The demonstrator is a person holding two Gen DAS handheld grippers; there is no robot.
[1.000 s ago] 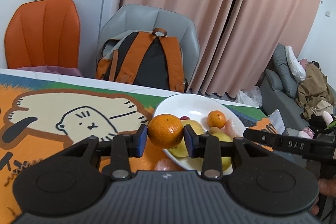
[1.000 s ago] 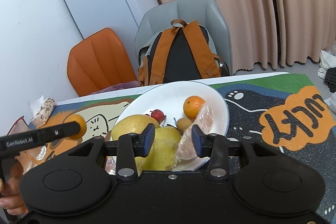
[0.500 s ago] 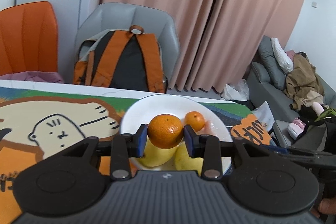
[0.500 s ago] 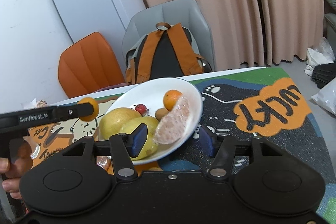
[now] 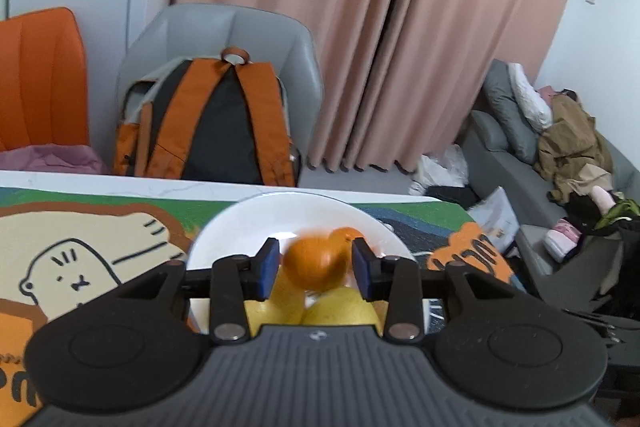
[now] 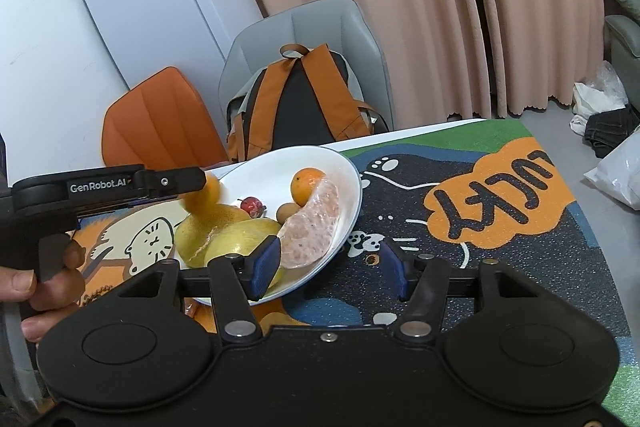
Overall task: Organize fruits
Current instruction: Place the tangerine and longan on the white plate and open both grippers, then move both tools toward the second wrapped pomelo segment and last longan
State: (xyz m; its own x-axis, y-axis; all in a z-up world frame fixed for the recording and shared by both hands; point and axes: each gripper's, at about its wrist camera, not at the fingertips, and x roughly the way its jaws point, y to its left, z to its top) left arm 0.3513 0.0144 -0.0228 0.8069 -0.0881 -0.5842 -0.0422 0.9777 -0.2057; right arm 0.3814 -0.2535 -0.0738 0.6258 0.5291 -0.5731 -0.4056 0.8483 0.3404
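Left wrist view shows a round, motion-blurred mandarin [image 5: 316,263] between the blue pads [image 5: 267,269] of the left gripper [image 5: 316,269], with slim gaps on both sides, so the grip looks loosened; the fruit hangs above the white plate [image 5: 240,223]. On that plate lie two yellow pears [image 6: 240,237], a second mandarin [image 6: 309,183], a peeled pomelo wedge [image 6: 310,229], a small red fruit [image 6: 252,205] and a brown one [image 6: 287,211]. Beside the plate's right rim the right gripper [image 6: 328,269] gapes wide over the printed mat [image 6: 500,203], holding nothing.
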